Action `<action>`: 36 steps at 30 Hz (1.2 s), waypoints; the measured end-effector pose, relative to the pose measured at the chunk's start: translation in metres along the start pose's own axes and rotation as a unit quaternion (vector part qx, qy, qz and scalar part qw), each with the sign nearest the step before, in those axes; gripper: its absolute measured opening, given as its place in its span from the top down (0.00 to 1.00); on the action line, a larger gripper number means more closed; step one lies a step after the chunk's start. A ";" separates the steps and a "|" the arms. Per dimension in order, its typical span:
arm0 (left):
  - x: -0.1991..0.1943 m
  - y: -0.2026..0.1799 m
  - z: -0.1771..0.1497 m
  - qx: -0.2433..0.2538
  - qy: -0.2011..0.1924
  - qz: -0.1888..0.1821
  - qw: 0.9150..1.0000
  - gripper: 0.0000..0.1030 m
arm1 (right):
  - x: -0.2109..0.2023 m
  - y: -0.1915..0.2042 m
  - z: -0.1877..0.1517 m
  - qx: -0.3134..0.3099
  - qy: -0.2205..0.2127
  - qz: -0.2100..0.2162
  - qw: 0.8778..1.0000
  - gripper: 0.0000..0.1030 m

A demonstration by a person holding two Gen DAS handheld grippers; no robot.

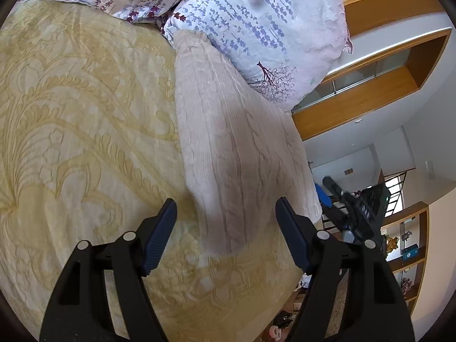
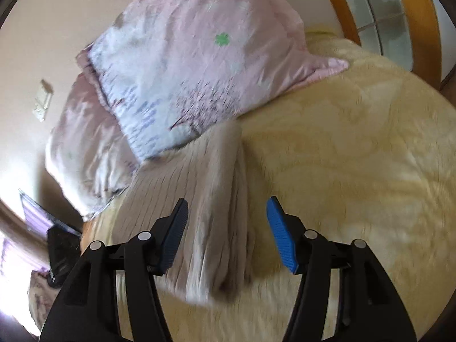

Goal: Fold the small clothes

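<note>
Sweater (image 1: 233,154): a beige knitted piece with a cable pattern, lying folded into a long narrow shape on the bed; the same sweater (image 2: 199,199) shows in the right wrist view with one layer folded over another.
Place of sweater: on the yellow blanket (image 1: 85,131), close to the edge of the bed, with its far end touching or slipping under the pillow (image 1: 256,28).
Left gripper (image 1: 225,233): its jaws stand wide apart and hold nothing; it hangs over the near end of the sweater, and whether the tips touch the cloth cannot be told.
Right gripper (image 2: 226,233): its jaws are also wide apart and hold nothing; the folded edge of the sweater lies between the two fingers in the picture. This view is blurred, so contact with the cloth cannot be told.
Fingers: the right finger pad (image 2: 280,242) is bright blue with fine ridges; the left one looks darker, in shade.
Right gripper seen from the left side: a dark body with a blue part (image 1: 353,208) shows beyond the edge of the sweater, past the side of the bed.
Pillow: pale pink and white with small purple flowers and a tree print; in the right wrist view the pillow (image 2: 199,57) rests partly on a second pillow (image 2: 82,148) of similar cloth.
Blanket: yellow with a large leaf pattern, covering the bed under everything.
Background: wooden shelves (image 1: 410,259) with small objects stand beyond the bed.
</note>
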State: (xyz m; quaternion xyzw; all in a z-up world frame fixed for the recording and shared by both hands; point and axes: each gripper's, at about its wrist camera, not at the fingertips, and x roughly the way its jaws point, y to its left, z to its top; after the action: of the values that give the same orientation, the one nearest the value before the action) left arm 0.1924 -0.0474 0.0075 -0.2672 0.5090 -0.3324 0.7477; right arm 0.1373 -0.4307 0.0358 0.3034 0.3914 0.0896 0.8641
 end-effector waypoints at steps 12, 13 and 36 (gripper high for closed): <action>0.002 -0.003 -0.016 0.028 0.001 -0.002 1.000 0.83 | 0.001 0.014 -0.025 -0.055 -0.008 -0.012 0.998 0.88; 0.000 -0.003 -0.017 0.028 -0.003 -0.006 1.000 0.84 | -0.005 0.017 -0.024 -0.060 -0.022 -0.012 0.998 0.89; -0.026 -0.010 -0.006 0.028 -0.025 -0.008 0.999 0.34 | -0.001 -0.009 0.003 0.022 -0.009 -0.005 1.000 0.50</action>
State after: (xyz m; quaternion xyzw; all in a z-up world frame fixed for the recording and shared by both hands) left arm 0.1781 -0.0342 0.0283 -0.2581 0.4788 -0.3460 0.7645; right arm 0.1384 -0.4396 0.0327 0.3211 0.3871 0.0740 0.8612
